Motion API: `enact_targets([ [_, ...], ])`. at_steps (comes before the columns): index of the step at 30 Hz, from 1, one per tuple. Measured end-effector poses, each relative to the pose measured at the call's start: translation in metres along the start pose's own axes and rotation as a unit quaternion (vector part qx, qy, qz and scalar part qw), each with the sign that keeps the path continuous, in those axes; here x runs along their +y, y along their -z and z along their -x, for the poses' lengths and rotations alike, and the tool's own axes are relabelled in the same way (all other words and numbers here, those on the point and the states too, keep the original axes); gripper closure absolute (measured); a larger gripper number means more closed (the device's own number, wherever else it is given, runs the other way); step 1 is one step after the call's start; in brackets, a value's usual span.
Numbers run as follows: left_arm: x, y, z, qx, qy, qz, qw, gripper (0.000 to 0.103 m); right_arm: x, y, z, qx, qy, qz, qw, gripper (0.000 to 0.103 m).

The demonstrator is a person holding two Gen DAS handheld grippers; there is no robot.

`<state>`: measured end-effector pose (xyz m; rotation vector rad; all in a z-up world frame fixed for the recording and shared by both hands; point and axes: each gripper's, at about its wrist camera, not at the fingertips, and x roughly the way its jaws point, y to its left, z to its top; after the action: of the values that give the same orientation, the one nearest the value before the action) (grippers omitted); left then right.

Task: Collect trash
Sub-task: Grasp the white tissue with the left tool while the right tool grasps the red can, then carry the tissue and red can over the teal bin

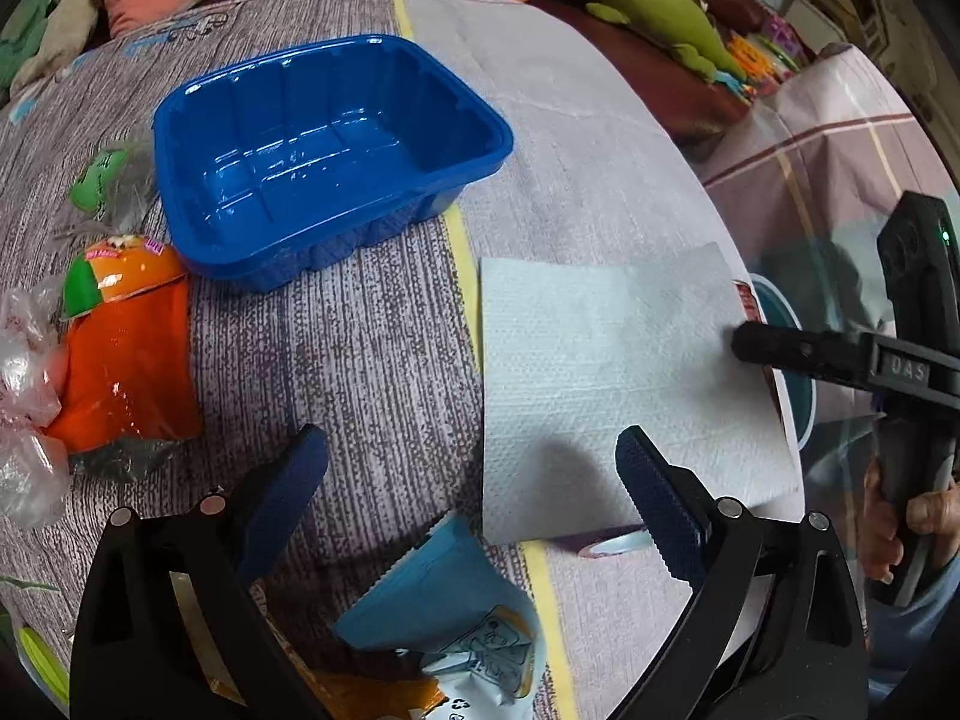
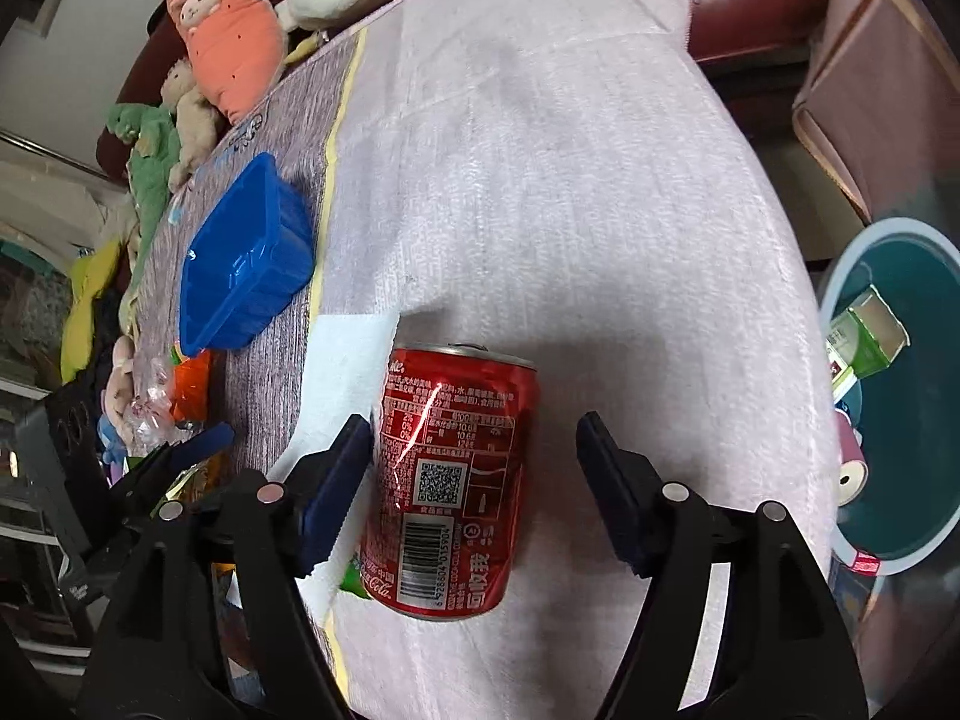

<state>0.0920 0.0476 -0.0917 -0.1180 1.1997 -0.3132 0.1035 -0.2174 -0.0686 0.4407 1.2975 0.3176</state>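
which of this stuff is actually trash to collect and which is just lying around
Part of the job:
- red cola can, between the open right gripper fingers
- white paper napkin
- blue plastic tray
- orange snack wrapper
- blue packet, below the open left gripper
- teal bin, already holding a green carton

Just lying about:
- plush toys
- tablecloth

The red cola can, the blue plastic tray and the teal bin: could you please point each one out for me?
red cola can (image 2: 450, 480): right wrist view, on its printed side wall.
blue plastic tray (image 1: 312, 150): left wrist view, on its inner floor.
teal bin (image 2: 924, 468): right wrist view, on its inner wall.
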Motion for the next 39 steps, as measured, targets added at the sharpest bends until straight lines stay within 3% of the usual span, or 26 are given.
enact_targets([
  [7,-0.016,-0.009,-0.003,0.006,0.003,-0.013,0.9999,0.006,-0.022,0.01,0.018,-0.008,-0.022,-0.023,0.999,0.033],
  [16,-0.085,-0.019,-0.055,0.061,0.05,-0.112,0.9906,0.006,-0.045,0.012,0.028,-0.025,-0.031,-0.054,0.998,0.032],
  [23,-0.116,-0.003,-0.077,0.037,-0.056,-0.186,0.9803,0.005,-0.062,0.01,0.032,-0.033,-0.041,-0.076,0.996,0.032],
  [27,-0.122,-0.007,-0.08,0.031,-0.055,-0.177,0.9822,0.009,-0.071,0.009,0.042,-0.05,-0.041,-0.086,0.994,0.032],
  [30,-0.129,-0.003,-0.078,0.014,-0.054,-0.178,0.9825,0.023,-0.082,0.011,0.048,-0.057,-0.037,-0.094,0.993,0.032],
  [32,-0.135,-0.003,-0.075,0.002,-0.059,-0.179,0.9822,0.05,-0.086,0.013,0.05,-0.056,-0.034,-0.098,0.993,0.032],
  [33,-0.133,-0.003,-0.072,-0.001,-0.058,-0.175,0.9829,0.057,-0.088,0.014,0.05,-0.055,-0.032,-0.099,0.993,0.032],
  [35,-0.118,-0.01,-0.07,-0.001,-0.05,-0.138,0.9892,0.083,-0.087,0.017,0.048,-0.053,-0.031,-0.097,0.993,0.032],
  [37,-0.099,-0.019,-0.069,0.008,-0.032,-0.094,0.995,0.089,-0.082,0.018,0.042,-0.045,-0.027,-0.083,0.995,0.032],
  [39,-0.086,-0.023,-0.064,0.007,-0.04,-0.069,0.9968,0.089,-0.076,0.017,0.036,-0.038,-0.02,-0.069,0.997,0.032],
])
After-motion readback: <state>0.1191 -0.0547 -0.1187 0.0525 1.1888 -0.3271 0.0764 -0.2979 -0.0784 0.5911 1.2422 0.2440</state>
